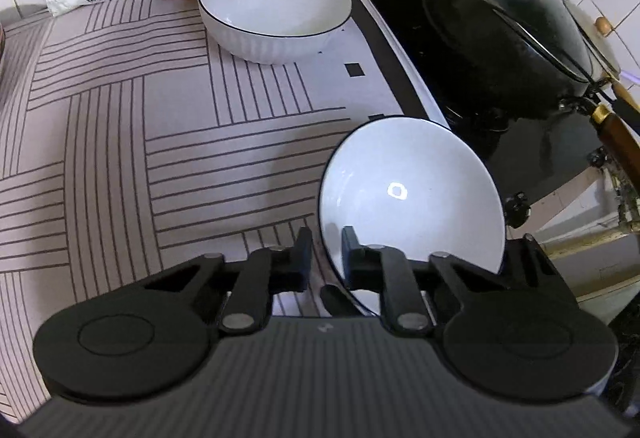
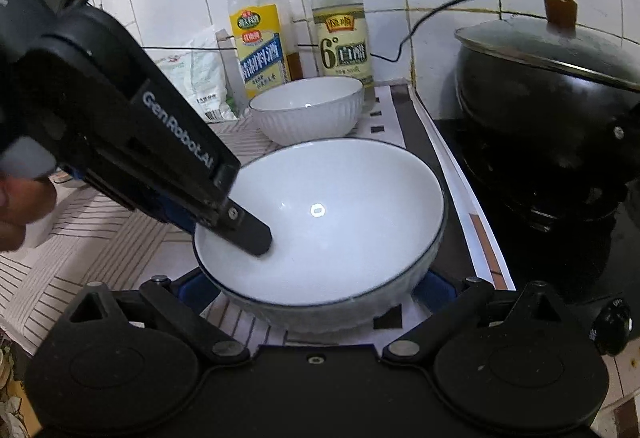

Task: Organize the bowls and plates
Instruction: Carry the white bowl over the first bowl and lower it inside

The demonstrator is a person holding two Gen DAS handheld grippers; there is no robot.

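The near bowl point(image 2: 320, 234) sits at the counter point(image 1: 120, 158) edge by the stove; my left gripper point(image 1: 326, 258) is clenched on its rim. My right gripper point(image 2: 316, 290) seems spread wide around it, fingertips hidden. I'd lift level toward the far bowl point(image 1: 276, 6).

Left wrist steeply down, right wrist shallower, both close, sharing near bowl point(image 1: 408, 194).

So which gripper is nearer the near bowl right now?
Left. The left gripper is clamped on the near bowl's rim, one finger inside. The right gripper sits just short of it, fingers either side, contact unclear.
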